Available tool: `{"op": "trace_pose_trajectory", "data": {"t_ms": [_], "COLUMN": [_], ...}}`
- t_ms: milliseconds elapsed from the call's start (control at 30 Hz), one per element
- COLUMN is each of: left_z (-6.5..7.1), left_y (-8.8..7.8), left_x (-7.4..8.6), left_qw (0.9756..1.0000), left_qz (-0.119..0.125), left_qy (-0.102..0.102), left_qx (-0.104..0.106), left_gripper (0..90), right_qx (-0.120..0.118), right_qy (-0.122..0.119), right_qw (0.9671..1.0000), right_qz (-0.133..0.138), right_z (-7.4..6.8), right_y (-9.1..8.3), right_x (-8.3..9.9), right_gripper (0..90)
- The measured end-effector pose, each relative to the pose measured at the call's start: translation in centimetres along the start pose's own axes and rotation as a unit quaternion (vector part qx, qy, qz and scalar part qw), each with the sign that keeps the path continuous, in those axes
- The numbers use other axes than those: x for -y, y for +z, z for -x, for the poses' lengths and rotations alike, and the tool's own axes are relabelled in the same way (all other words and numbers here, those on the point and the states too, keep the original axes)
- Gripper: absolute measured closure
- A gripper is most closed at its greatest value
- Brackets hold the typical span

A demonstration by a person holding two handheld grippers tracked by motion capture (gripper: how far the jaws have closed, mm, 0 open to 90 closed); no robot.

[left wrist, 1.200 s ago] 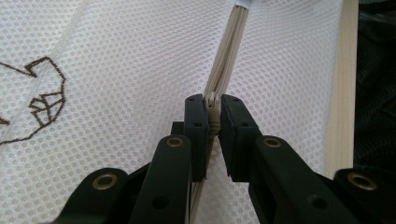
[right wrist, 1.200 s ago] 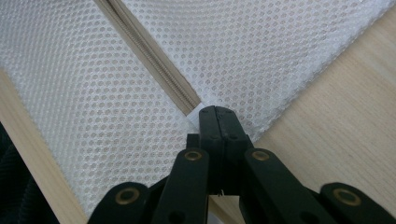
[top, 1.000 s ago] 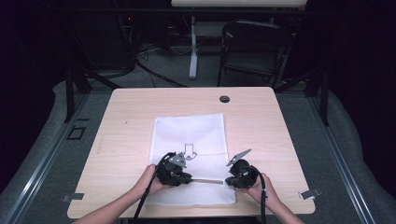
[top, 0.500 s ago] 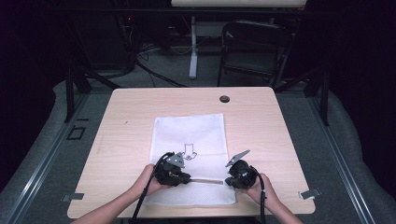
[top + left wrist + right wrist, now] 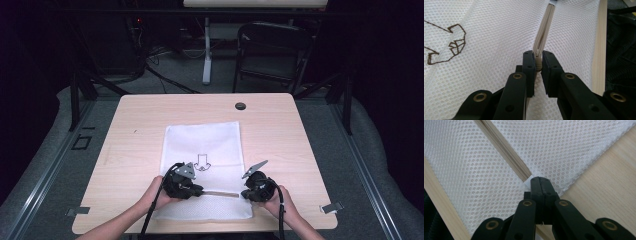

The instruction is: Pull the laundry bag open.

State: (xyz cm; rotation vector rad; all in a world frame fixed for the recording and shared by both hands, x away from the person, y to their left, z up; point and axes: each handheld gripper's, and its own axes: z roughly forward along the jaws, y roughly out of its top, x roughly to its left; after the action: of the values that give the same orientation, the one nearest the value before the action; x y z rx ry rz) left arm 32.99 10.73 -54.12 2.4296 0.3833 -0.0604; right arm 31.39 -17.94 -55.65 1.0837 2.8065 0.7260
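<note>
A white mesh bag (image 5: 202, 145) with a brown arrow emblem (image 5: 202, 161) lies flat on the wooden table (image 5: 140, 125). A beige zipper (image 5: 222, 193) crosses it near the front edge. My left gripper (image 5: 202, 190) is at the zipper's left end and my right gripper (image 5: 243, 194) at its right end. In the left gripper view my left gripper (image 5: 538, 65) is shut on the zipper (image 5: 545, 30), which lifts the mesh (image 5: 499, 37) into a ridge. In the right gripper view my right gripper (image 5: 539, 185) is shut on the white fabric at the end of the zipper (image 5: 504, 152).
A black grommet (image 5: 240, 106) sits in the table near its far edge. A dark chair (image 5: 272, 55) and a stand's pole (image 5: 206, 55) are on the floor behind the table. Bare wood (image 5: 604, 190) lies beside the bag's corner, close to the table's front edge.
</note>
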Motion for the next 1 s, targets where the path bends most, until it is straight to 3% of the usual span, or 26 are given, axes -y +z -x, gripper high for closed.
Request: {"op": "trace_pose_trajectory", "data": {"t_ms": [100, 133, 300, 400, 633, 833, 933, 1000], "left_z": [-0.2, 0.0, 0.1, -0.1, -0.1, -0.6, -0.4, -0.6], "left_y": [-0.3, -0.4, -0.6, -0.9, -1.1, -1.6, -1.6, -1.7], "left_x": [0.3, 0.2, 0.3, 0.7, 1.1, 1.7, 1.8, 1.8], "left_qw": [1.0000, 0.9999, 1.0000, 1.0000, 1.0000, 0.9999, 1.0000, 1.0000], "left_qz": [0.001, -0.008, -0.001, 0.005, 0.003, 0.002, -0.002, 0.003], "left_qy": [-0.003, -0.002, 0.004, -0.005, 0.000, -0.010, -0.003, -0.004], "left_qx": [0.002, -0.008, -0.003, -0.005, -0.004, 0.000, -0.007, 0.001], "left_gripper": [81.7, 81.7, 81.8, 81.8, 81.8, 81.7, 81.7, 81.7], "right_qx": [0.000, 0.000, 0.001, 0.001, -0.002, -0.003, -0.002, -0.001], "right_qy": [0.000, 0.000, 0.003, 0.005, 0.007, 0.013, 0.012, 0.009], "right_qw": [1.0000, 1.0000, 1.0000, 1.0000, 1.0000, 0.9999, 0.9999, 1.0000], "right_qz": [0.000, 0.000, 0.001, 0.003, -0.001, 0.004, 0.002, -0.001], "right_z": [0.0, 0.0, 0.0, 0.0, 0.1, 0.1, 0.1, 0.1], "right_y": [0.0, 0.0, 0.0, 0.0, 0.0, 0.0, 0.0, 0.0], "right_x": [0.0, 0.0, 0.0, 0.0, -0.1, 0.1, 0.0, 0.0], "right_gripper": [90.0, 90.0, 90.0, 90.0, 90.0, 90.0, 90.0, 90.0]}}
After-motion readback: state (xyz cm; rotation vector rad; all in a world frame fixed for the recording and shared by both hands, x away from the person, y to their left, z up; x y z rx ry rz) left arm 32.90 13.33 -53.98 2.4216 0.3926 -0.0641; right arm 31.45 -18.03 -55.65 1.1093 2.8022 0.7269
